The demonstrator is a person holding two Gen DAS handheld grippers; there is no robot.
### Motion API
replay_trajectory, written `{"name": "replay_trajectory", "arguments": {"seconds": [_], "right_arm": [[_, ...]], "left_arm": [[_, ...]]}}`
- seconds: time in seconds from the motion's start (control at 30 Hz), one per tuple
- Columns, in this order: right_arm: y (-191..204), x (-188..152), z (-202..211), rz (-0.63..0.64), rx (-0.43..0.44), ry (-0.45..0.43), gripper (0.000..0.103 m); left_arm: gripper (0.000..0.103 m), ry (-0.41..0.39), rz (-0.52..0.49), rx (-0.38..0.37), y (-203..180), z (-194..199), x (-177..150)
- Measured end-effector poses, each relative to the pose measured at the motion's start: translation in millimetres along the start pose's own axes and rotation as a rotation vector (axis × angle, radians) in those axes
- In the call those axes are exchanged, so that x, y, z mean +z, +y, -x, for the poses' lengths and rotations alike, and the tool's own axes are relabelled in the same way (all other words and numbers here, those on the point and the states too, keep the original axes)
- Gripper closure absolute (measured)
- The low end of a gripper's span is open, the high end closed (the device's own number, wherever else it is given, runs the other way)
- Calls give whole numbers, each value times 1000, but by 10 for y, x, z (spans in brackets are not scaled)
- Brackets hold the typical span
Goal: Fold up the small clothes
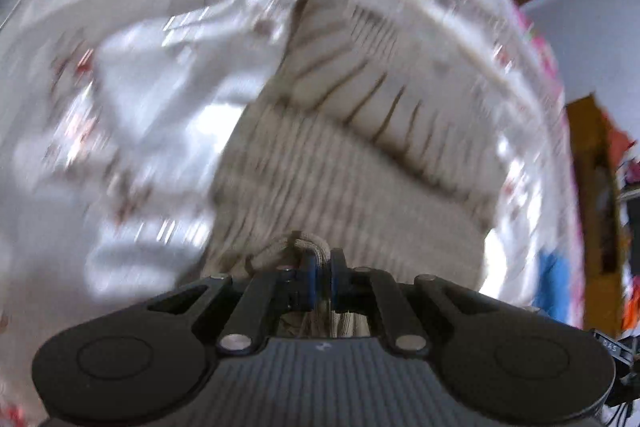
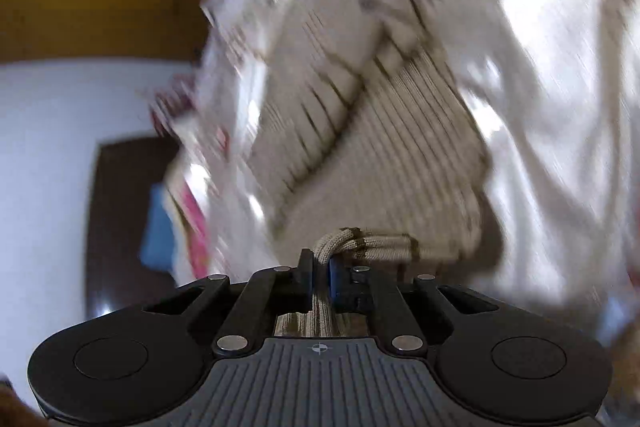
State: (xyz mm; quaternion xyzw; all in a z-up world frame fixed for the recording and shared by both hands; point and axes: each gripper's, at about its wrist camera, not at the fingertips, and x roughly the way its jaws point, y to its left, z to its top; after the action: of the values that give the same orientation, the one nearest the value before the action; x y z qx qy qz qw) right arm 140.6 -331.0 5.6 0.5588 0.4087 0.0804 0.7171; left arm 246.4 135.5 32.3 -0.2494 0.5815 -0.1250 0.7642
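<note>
A small beige ribbed knit garment (image 1: pixel 340 155) lies on a shiny white floral bedcover (image 1: pixel 132 99). In the left wrist view, my left gripper (image 1: pixel 320 267) is shut on the garment's near hem, which bunches up between the blue pads. The right wrist view shows the same beige garment (image 2: pixel 384 147) stretching away, with a fold line across its middle. My right gripper (image 2: pixel 320 267) is shut on another bunched part of the near hem. Both views are blurred by motion.
The white bedcover (image 2: pixel 560 107) spreads around the garment, with a pink-trimmed edge (image 2: pixel 194 223). Beyond the bed edge are a dark wooden piece (image 2: pixel 120 219), a blue item (image 2: pixel 158 235), a white wall (image 2: pixel 60 147) and brown wooden furniture (image 1: pixel 592 179).
</note>
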Motion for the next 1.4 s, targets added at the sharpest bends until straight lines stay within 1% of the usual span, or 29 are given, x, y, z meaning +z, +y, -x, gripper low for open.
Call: {"name": "replay_trajectory", "arguments": {"seconds": [0.07, 0.13, 0.23, 0.3, 0.33, 0.4, 0.47, 0.5, 0.57, 0.6, 0.63, 0.67, 0.7, 0.73, 0.77, 0.83, 0.9, 0.93, 0.97, 1.0, 1.03, 1.1, 1.13, 1.2, 1.3, 1.37, 1.4], "right_arm": [[94, 212, -42, 14, 32, -56, 95], [170, 462, -118, 35, 33, -103, 95], [217, 807, -247, 40, 41, -172, 95], [237, 1034, -339, 36, 47, -225, 95], [245, 1138, -386, 33, 51, -245, 95], [254, 1319, -526, 37, 47, -282, 95], [269, 1475, -696, 76, 2, -303, 95], [265, 1549, -810, 99, -42, -315, 95], [216, 1686, -1007, 110, -106, -305, 95], [180, 1743, -1109, 115, -138, -294, 95], [155, 1776, -1180, 121, -167, -283, 95], [132, 1796, -1227, 119, -202, -281, 91], [96, 1791, -1246, 108, -216, -285, 91], [63, 1790, -1245, 99, -205, -282, 91], [43, 1791, -1227, 90, -187, -278, 90], [33, 1786, -1183, 85, -167, -277, 89], [70, 1766, -1115, 118, -169, -283, 87], [107, 1739, -1087, 148, -182, -291, 85], [137, 1719, -1063, 173, -196, -302, 78], [176, 1683, -1029, 210, -216, -318, 72], [204, 1651, -1009, 240, -228, -330, 71], [249, 1582, -956, 278, -252, -335, 71], [253, 1542, -954, 290, -270, -330, 71], [237, 1431, -944, 318, -310, -312, 71], [180, 1205, -902, 370, -398, -285, 71], [141, 1077, -872, 399, -431, -272, 70], [108, 1022, -872, 407, -438, -254, 61]], "left_arm": [[90, -35, -23, -13, -65, -23, 221], [90, -91, -54, -15, -138, -59, 485], [90, -168, -53, -23, -182, -156, 855], [90, -207, -47, -24, -186, -296, 1096], [90, -221, -55, -20, -199, -341, 1179], [90, -241, -76, 13, -267, -522, 1377], [90, -248, -100, 70, -289, -731, 1511], [90, -239, -104, 97, -290, -838, 1547], [90, -219, -108, 128, -289, -1002, 1602], [90, -208, -120, 155, -290, -1083, 1614], [89, -203, -131, 173, -289, -1111, 1588], [89, -198, -135, 182, -277, -1132, 1591], [88, -198, -126, 171, -260, -1124, 1594], [86, -197, -113, 163, -245, -1105, 1607], [85, -202, -90, 148, -208, -1065, 1628], [84, -237, -50, 119, -166, -952, 1661], [78, -272, -16, 112, -136, -853, 1681], [68, -293, 2, 119, -112, -802, 1687], [56, -317, 14, 143, -90, -763, 1698], [52, -337, 26, 168, -61, -741, 1714], [49, -342, 40, 178, -18, -731, 1729], [50, -328, 81, 181, 71, -730, 1728], [49, -323, 79, 180, 88, -728, 1692], [50, -302, 38, 189, 66, -715, 1561], [49, -260, -38, 206, 40, -709, 1226], [48, -238, -77, 240, 61, -735, 1031], [46, -205, -98, 271, 99, -804, 935]]}}
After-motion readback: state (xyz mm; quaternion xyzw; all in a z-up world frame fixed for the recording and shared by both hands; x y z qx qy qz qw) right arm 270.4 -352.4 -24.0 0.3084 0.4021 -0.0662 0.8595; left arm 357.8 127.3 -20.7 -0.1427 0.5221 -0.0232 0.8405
